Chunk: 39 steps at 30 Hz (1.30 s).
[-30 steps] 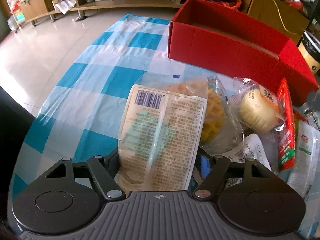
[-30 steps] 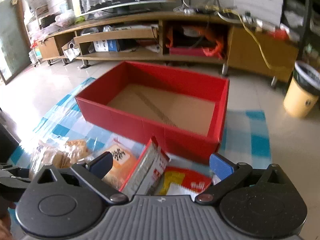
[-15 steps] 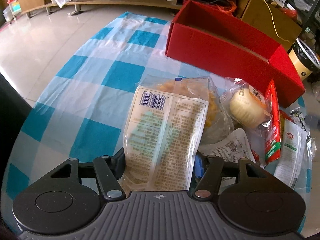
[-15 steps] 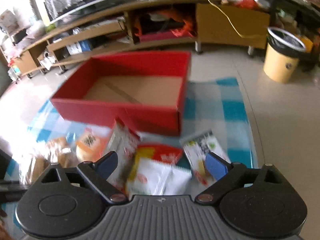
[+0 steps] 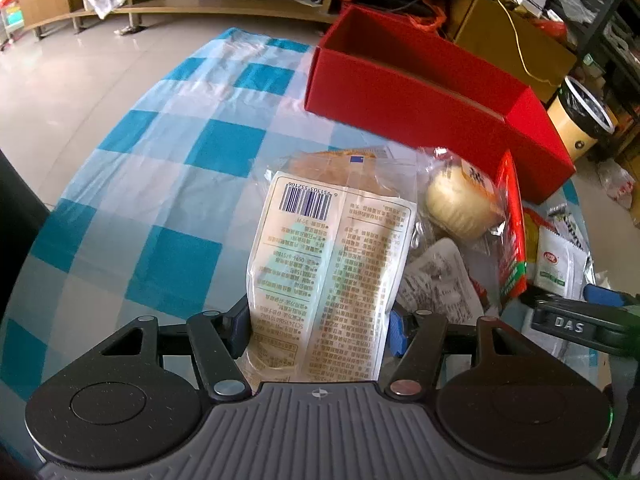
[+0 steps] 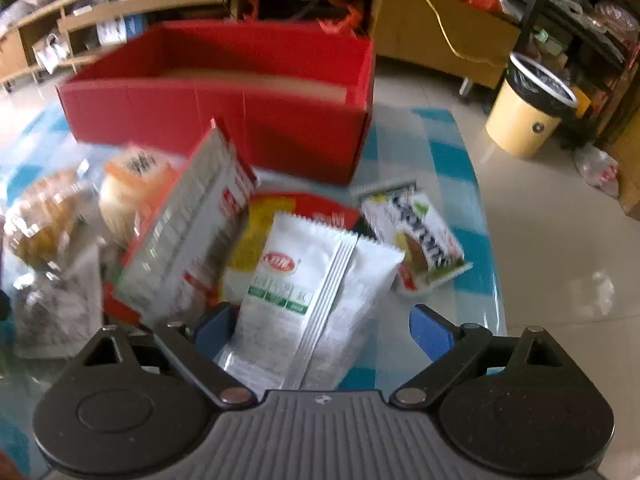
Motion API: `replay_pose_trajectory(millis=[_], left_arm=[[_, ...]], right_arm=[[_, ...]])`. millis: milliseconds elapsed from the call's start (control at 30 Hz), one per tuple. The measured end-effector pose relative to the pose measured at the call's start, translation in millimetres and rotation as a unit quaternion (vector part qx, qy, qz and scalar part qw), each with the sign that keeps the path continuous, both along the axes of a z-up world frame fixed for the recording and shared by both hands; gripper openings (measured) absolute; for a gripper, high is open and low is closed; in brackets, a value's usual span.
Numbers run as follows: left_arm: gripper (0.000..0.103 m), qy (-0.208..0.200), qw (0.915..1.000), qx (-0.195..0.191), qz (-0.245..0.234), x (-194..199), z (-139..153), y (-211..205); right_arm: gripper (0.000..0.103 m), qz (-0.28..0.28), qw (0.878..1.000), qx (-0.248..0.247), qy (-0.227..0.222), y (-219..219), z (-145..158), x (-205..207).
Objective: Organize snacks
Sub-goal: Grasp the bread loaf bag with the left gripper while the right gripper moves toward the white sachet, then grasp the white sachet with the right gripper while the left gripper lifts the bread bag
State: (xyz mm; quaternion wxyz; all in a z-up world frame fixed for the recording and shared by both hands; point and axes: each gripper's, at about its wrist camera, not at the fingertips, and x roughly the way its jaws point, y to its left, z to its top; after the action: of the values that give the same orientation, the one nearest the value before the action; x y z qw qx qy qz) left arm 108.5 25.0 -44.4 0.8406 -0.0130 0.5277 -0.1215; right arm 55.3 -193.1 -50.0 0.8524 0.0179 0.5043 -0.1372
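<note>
My left gripper [image 5: 318,324] is shut on a pale snack packet with a barcode [image 5: 332,264], which stands up between the pads above the checked cloth. Behind it lies a wrapped round bun [image 5: 456,208] beside a red-edged packet [image 5: 510,232]. The red box [image 5: 420,104] stands open farther back. My right gripper [image 6: 322,328] is open low over the pile, astride a white sachet with a red logo [image 6: 316,292]. Its left finger is close to the sachet's edge and its right finger stands clear. That gripper also shows at the right edge of the left wrist view [image 5: 580,320].
A green and white biscuit packet [image 6: 420,240] and a red and yellow packet [image 6: 264,224] lie right of the pile. The blue and white cloth [image 5: 160,160] covers a round table. A yellow bin [image 6: 528,116] stands on the floor, with wooden shelves behind the box.
The right gripper has dropped and tilted down onto the snack pile, and the white sachet now lies between its slightly narrowed fingers. The left gripper still holds the barcoded packet, little moved.
</note>
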Motion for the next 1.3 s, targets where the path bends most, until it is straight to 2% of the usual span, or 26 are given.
replay_pose_trajectory(millis=[33,100,200,267,433,500,533,567,600,633,667,700,800,900,1033,1200,1300], left_arm=[[0.069,0.002,1.0,0.002,-0.001,-0.4,-1.8,0.4],[0.07,0.009,1.0,0.0,-0.001,-0.2,-6.3,2.1],[0.071,0.011,0.9999,0.004,0.006,1.2,-11.4,4.4],[0.073,0.006,0.9999,0.007,0.004,1.6,-11.2,3.0],[0.089,0.008,0.9996,0.016,0.02,5.5,-18.9,3.4],[0.089,0.003,0.9995,0.025,0.018,5.0,-19.4,0.8],[0.089,0.002,0.9993,0.034,0.016,4.1,-19.8,-1.1],[0.088,0.002,0.9991,0.04,0.015,3.1,-20.3,-2.6],[0.081,0.003,0.9992,0.037,0.014,1.9,-20.2,-3.0],[0.074,0.004,0.9994,0.032,0.014,0.6,-18.8,-3.1],[0.073,0.005,0.9993,0.032,0.016,-1.1,-16.6,-3.8],[0.069,0.003,0.9991,0.038,0.019,-3.5,-14.6,-5.0],[0.067,0.001,0.9974,0.064,0.031,-12.9,-10.1,-6.3],[0.066,0.008,0.9974,0.061,0.038,-18.8,-0.2,-7.4],[0.066,-0.015,0.9983,0.052,0.023,-23.1,15.3,-13.7],[0.066,-0.019,0.9994,0.015,0.023,-20.9,27.5,-16.6],[0.066,-0.026,0.9995,0.007,0.014,-18.3,34.6,-23.4]], right_arm=[[0.094,-0.007,1.0,0.011,0.008,-1.0,-4.1,-0.8],[0.102,-0.038,0.999,0.036,0.002,-9.3,-7.2,-5.8],[0.103,-0.079,0.993,0.082,-0.004,-23.1,-11.9,-11.4],[0.103,-0.06,0.996,0.067,0.003,-18.5,-11.5,-10.0],[0.103,-0.032,0.997,0.075,-0.002,-22.6,-9.4,-11.5],[0.102,-0.012,0.997,0.082,0.004,-26.7,-11.0,-9.7],[0.099,-0.01,0.996,0.084,0.001,-29.7,-13.4,-9.3],[0.089,-0.01,0.997,0.079,-0.002,-30.9,-11.6,-12.3],[0.076,-0.006,0.997,0.073,-0.004,-30.0,-9.1,-14.9],[0.069,0.004,0.997,0.072,-0.009,-30.6,-6.6,-17.8],[0.06,0.012,0.997,0.074,-0.013,-31.4,-4.5,-20.4],[0.056,0.019,0.996,0.081,-0.015,-33.7,-3.4,-23.0],[0.048,0.026,0.995,0.096,-0.015,-41.5,-2.3,-28.6],[0.045,0.033,0.991,0.123,-0.028,-46.3,5.6,-34.1],[0.044,0.042,0.989,0.133,-0.05,-44.8,21.2,-43.7],[0.043,0.047,0.985,0.151,-0.066,-43.8,38.3,-48.6],[0.043,0.053,0.982,0.16,-0.082,-43.2,50.2,-47.7]])
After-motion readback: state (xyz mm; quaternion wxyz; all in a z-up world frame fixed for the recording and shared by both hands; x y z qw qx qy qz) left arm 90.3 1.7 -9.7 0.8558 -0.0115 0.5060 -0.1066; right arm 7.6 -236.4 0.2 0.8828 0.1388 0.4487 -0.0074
